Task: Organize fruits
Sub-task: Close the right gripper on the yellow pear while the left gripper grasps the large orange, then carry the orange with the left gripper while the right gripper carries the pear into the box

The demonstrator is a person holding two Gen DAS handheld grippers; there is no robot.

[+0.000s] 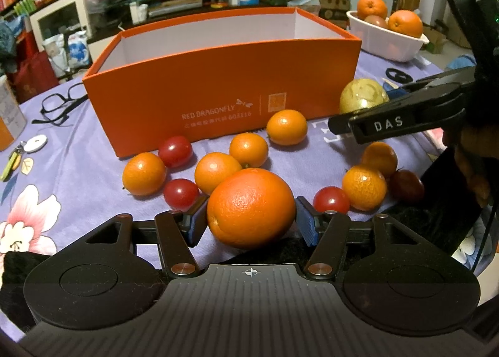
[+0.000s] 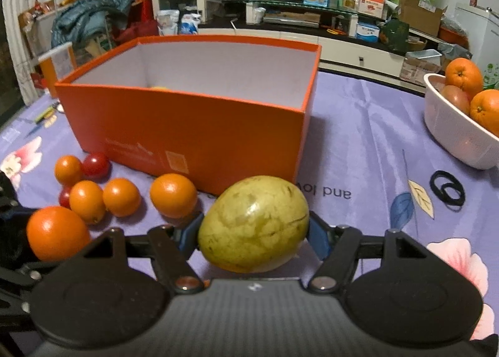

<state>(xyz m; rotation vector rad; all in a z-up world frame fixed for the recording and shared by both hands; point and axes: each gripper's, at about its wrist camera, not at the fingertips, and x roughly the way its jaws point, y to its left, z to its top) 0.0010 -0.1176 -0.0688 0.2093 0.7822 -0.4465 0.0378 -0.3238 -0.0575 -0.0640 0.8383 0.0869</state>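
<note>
left tongs (image 1: 252, 219) gripping big orange (image 1: 251, 207) at frame btm center; right tongs (image 2: 253, 233) gripping green-yellow fruit (image 2: 253, 223) w/ orange box (image 2: 187, 129) sitting behind.

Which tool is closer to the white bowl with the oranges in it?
The right tool. The white bowl sits off to its right, across the purple cloth. The left tool is farther away, with the right tool between it and the bowl.
</note>
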